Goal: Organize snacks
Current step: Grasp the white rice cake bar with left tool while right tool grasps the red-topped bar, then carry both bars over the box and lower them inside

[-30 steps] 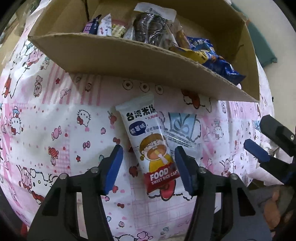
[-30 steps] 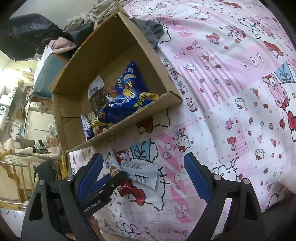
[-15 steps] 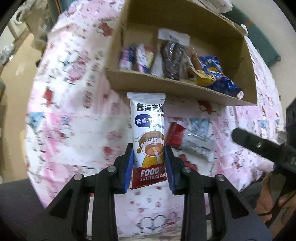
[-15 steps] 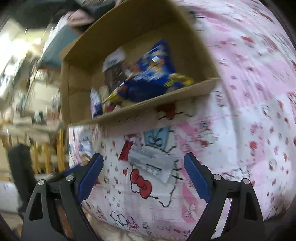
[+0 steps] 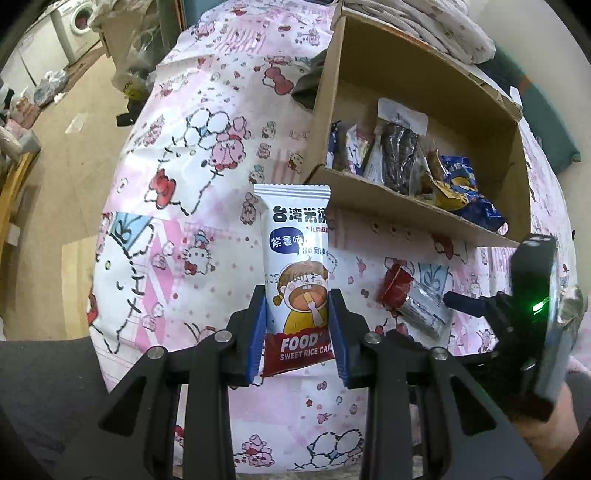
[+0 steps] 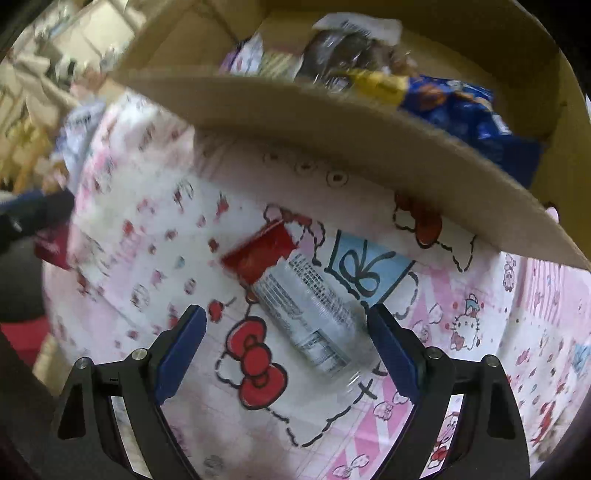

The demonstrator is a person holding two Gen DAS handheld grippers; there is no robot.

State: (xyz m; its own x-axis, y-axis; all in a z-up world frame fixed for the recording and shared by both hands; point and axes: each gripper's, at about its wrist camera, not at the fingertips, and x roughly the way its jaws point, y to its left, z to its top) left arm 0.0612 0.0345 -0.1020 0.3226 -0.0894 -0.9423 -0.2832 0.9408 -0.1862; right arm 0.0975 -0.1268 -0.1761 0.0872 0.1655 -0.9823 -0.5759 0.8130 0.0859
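The left gripper (image 5: 298,332) clamps a rice cake packet (image 5: 297,273) just before the cardboard box (image 5: 417,218). The right gripper (image 6: 286,347) gapes wide over a red-ended wrapper (image 6: 295,295) near that box.

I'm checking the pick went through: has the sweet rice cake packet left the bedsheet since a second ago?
Yes. The sweet rice cake packet, then flat on the sheet below the cardboard box, is now clamped in the left tongs, its top overlapping the box's front edge.

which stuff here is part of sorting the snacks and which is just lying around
Job: rice cake packet in the left gripper; red-ended packet on the sheet below the open right gripper; cardboard box of snacks.

Lying about: washing machine; folded bedding.
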